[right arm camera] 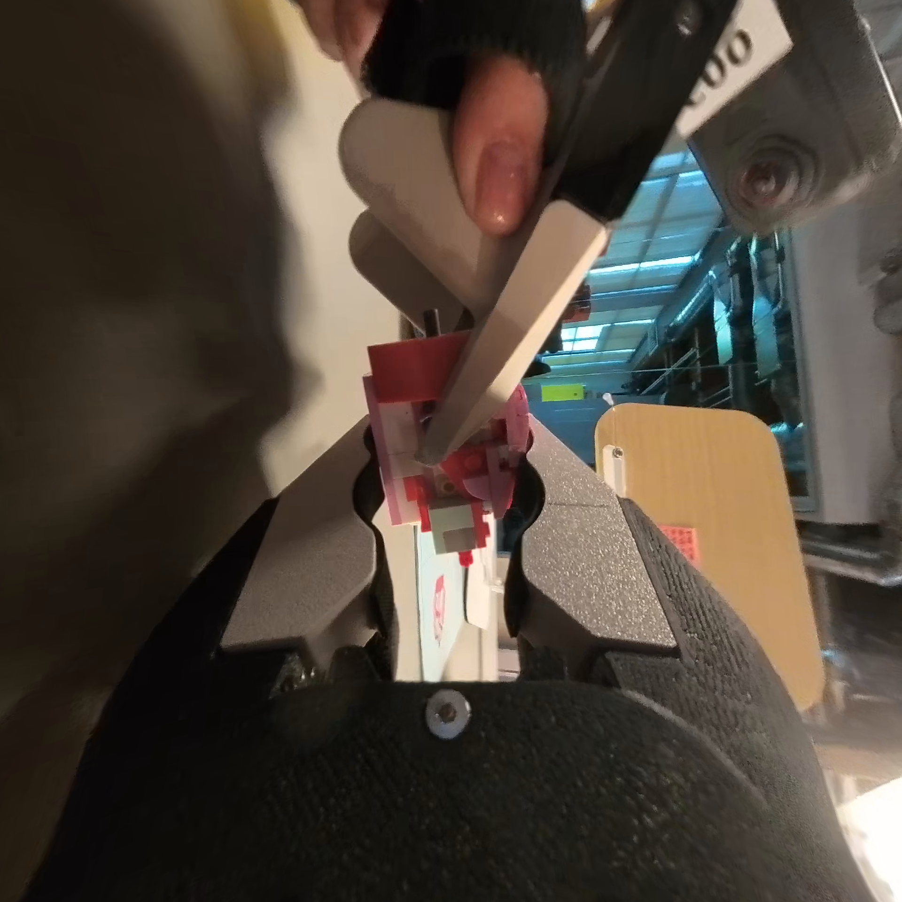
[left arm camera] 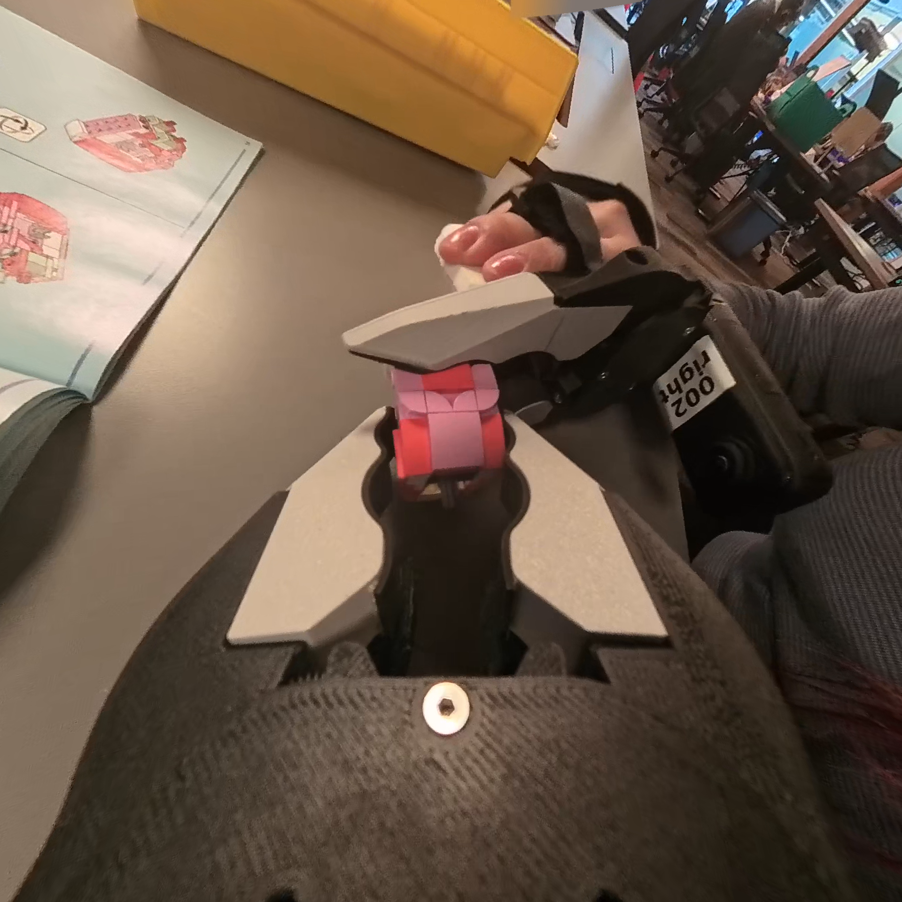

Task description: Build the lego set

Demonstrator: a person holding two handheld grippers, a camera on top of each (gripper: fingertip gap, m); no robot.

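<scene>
A small red and pink brick model (left arm camera: 454,439) sits between the fingertips of my left gripper (left arm camera: 446,424), which is shut on it on both sides. My right gripper comes in from the right. Its upper finger (left arm camera: 439,327) lies against the model's far top, and its other finger (left arm camera: 534,410) shows just beyond the model. In the right wrist view the model (right arm camera: 405,385) fills the gap of my right gripper (right arm camera: 446,439), with both pads against its sides. One left-gripper finger (right arm camera: 512,341) crosses in front of it.
An open instruction booklet (left arm camera: 97,195) lies on the brown table (left arm camera: 244,341) to the left. A yellow box (left arm camera: 366,63) stands at the back. A person's hand (left arm camera: 488,249) holds the right gripper. A light wooden board (right arm camera: 683,488) is at the right.
</scene>
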